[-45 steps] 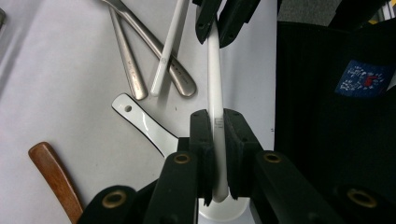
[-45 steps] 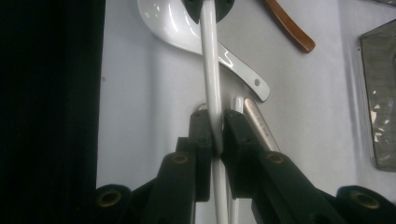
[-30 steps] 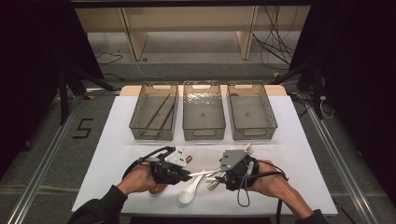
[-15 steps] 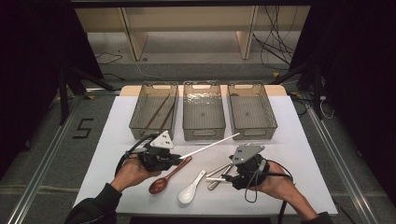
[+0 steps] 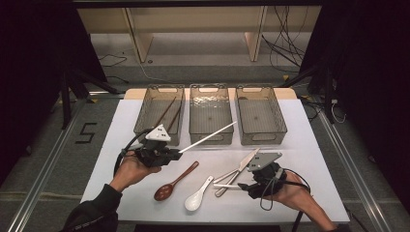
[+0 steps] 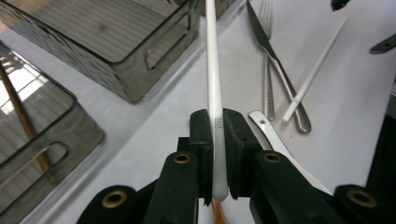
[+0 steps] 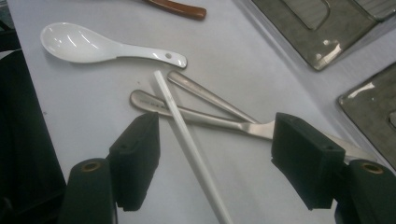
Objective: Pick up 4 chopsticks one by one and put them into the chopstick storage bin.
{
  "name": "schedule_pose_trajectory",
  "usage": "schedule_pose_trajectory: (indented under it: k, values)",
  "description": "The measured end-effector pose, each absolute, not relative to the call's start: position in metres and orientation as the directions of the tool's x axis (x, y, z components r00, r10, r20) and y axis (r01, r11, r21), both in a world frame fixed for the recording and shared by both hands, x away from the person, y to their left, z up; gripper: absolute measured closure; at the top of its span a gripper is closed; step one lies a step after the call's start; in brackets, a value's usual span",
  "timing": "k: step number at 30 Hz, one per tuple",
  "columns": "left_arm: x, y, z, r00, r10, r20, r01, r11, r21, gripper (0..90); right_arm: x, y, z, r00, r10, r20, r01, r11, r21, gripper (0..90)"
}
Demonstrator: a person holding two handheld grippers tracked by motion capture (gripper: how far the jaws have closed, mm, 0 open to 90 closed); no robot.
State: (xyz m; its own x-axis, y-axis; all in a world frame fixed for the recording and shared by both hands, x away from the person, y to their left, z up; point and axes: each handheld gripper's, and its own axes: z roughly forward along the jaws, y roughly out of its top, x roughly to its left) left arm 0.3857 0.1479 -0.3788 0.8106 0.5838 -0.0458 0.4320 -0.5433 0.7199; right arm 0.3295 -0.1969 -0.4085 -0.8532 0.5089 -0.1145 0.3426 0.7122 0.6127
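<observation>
One white chopstick is up in the air, and its twin waits on the bench.

The left hand-held gripper (image 5: 170,155) pinches the long, thin white plastic chopstick (image 5: 208,137) tight near its thick end, so the tip sticks out toward 2 o'clock, near the middle clear plastic bin (image 5: 210,115). It looks light, stiff and slippery, so a hold near the end may let it swing; closer to the middle should be steadier. The right hand-held gripper (image 7: 215,158) has just been opening its jaws wide, and they straddle the second white chopstick (image 7: 189,142) without touching it, where it lies across the silver metal fork (image 7: 210,120) at 5 o'clock.
</observation>
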Motion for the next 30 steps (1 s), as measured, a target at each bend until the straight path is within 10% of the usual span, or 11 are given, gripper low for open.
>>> schedule_pose_trajectory:
  k: [30]
  values:
    - [0.453,0.209,-0.378,0.563,0.826,-0.034,0.561,-0.352,0.749,82.9,0.332,-0.209,-0.417,-0.84,0.534,-0.1,0.386,0.716,0.582,29.8]
